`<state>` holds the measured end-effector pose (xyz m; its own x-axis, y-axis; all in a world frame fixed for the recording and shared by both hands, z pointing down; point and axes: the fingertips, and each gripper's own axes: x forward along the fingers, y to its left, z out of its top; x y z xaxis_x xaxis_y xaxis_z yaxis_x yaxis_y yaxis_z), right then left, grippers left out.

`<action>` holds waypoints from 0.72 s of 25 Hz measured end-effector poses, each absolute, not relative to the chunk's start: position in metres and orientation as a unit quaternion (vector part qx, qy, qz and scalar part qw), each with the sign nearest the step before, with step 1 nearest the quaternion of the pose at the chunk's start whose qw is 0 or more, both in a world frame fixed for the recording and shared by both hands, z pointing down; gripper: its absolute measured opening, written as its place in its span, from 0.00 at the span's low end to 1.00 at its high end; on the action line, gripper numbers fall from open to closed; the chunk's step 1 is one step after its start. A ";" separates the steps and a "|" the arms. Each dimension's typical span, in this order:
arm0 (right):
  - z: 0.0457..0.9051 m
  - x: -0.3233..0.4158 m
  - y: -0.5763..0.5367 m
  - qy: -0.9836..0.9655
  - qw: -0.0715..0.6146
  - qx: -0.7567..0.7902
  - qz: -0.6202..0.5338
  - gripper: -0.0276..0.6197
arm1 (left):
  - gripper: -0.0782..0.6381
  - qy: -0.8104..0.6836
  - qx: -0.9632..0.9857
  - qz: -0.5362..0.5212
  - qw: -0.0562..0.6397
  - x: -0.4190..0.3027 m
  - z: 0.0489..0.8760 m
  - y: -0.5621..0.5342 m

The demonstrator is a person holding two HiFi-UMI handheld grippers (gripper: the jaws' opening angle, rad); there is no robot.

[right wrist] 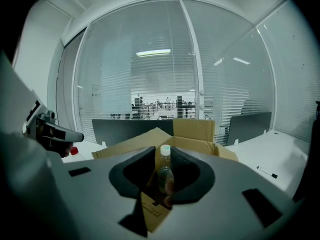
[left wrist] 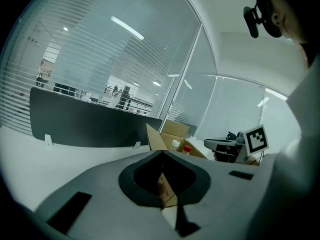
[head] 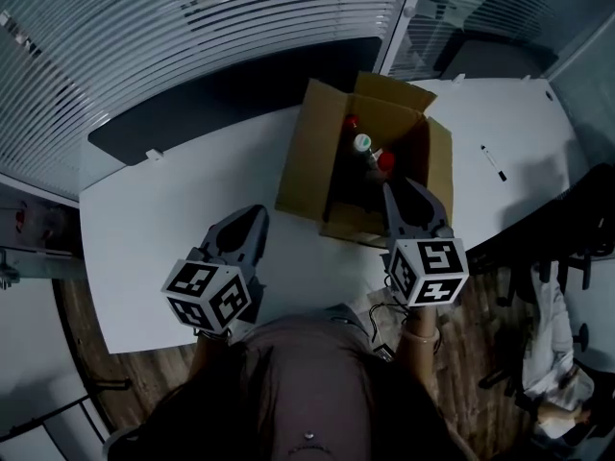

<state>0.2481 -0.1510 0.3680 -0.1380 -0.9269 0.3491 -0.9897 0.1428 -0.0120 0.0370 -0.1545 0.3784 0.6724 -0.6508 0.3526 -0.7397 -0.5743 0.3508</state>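
Note:
An open cardboard box (head: 306, 152) stands on the white table (head: 144, 229) and holds upright bottles: one with a white cap (head: 362, 143) between two with red caps (head: 385, 161) (head: 352, 121). My right gripper (head: 390, 188) hovers over the box's near edge, its jaws a narrow gap apart with nothing in them. In the right gripper view the white-capped bottle (right wrist: 164, 173) shows through that gap of the right gripper (right wrist: 163, 152), inside the box (right wrist: 192, 129). My left gripper (head: 258, 211) is shut and empty, left of the box. In its own view the left gripper (left wrist: 162, 154) points toward the box (left wrist: 176, 132).
A black marker pen (head: 495, 163) lies on the table right of the box. A dark divider panel (head: 192, 113) runs along the table's far edge, with glass walls and blinds behind. A black office chair (head: 567, 233) stands at the right over wooden floor.

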 end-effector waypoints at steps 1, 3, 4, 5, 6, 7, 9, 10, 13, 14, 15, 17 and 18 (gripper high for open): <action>0.370 0.251 -0.153 -0.743 0.131 0.645 0.123 0.17 | 0.12 -0.394 0.882 0.092 0.241 0.038 0.379 -0.157; 0.374 0.255 -0.159 -0.742 0.134 0.645 0.128 0.18 | 0.12 -0.394 0.882 0.088 0.244 0.040 0.380 -0.162; 0.376 0.257 -0.162 -0.741 0.135 0.644 0.130 0.19 | 0.12 -0.395 0.881 0.089 0.246 0.040 0.380 -0.163; 0.378 0.258 -0.164 -0.742 0.138 0.643 0.133 0.20 | 0.12 -0.396 0.880 0.092 0.247 0.041 0.382 -0.165; 0.381 0.259 -0.167 -0.742 0.141 0.642 0.135 0.21 | 0.12 -0.397 0.879 0.094 0.248 0.042 0.383 -0.166; 0.383 0.260 -0.170 -0.742 0.143 0.640 0.136 0.22 | 0.12 -0.397 0.879 0.094 0.249 0.043 0.384 -0.167; 0.387 0.262 -0.175 -0.743 0.149 0.637 0.140 0.23 | 0.12 -0.397 0.878 0.097 0.250 0.045 0.386 -0.168; 0.389 0.263 -0.178 -0.743 0.152 0.636 0.143 0.24 | 0.12 -0.397 0.877 0.100 0.251 0.045 0.388 -0.168; 0.396 0.265 -0.187 -0.742 0.162 0.633 0.151 0.27 | 0.12 -0.399 0.875 0.101 0.254 0.045 0.391 -0.171; 0.398 0.266 -0.190 -0.742 0.165 0.632 0.152 0.27 | 0.12 -0.400 0.874 0.103 0.255 0.044 0.392 -0.172; 0.400 0.266 -0.193 -0.741 0.168 0.631 0.153 0.28 | 0.12 -0.401 0.873 0.105 0.256 0.043 0.393 -0.173; 0.407 0.267 -0.198 -0.741 0.176 0.629 0.160 0.29 | 0.12 -0.401 0.872 0.111 0.259 0.043 0.397 -0.175; 0.411 0.268 -0.200 -0.740 0.180 0.626 0.165 0.29 | 0.12 -0.401 0.871 0.113 0.261 0.043 0.399 -0.176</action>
<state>0.2679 -0.1998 0.4111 -0.1506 -0.8684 0.4725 -0.9868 0.1609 -0.0187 0.0426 -0.1762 0.3988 0.6525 -0.6393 0.4069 -0.7577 -0.5417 0.3639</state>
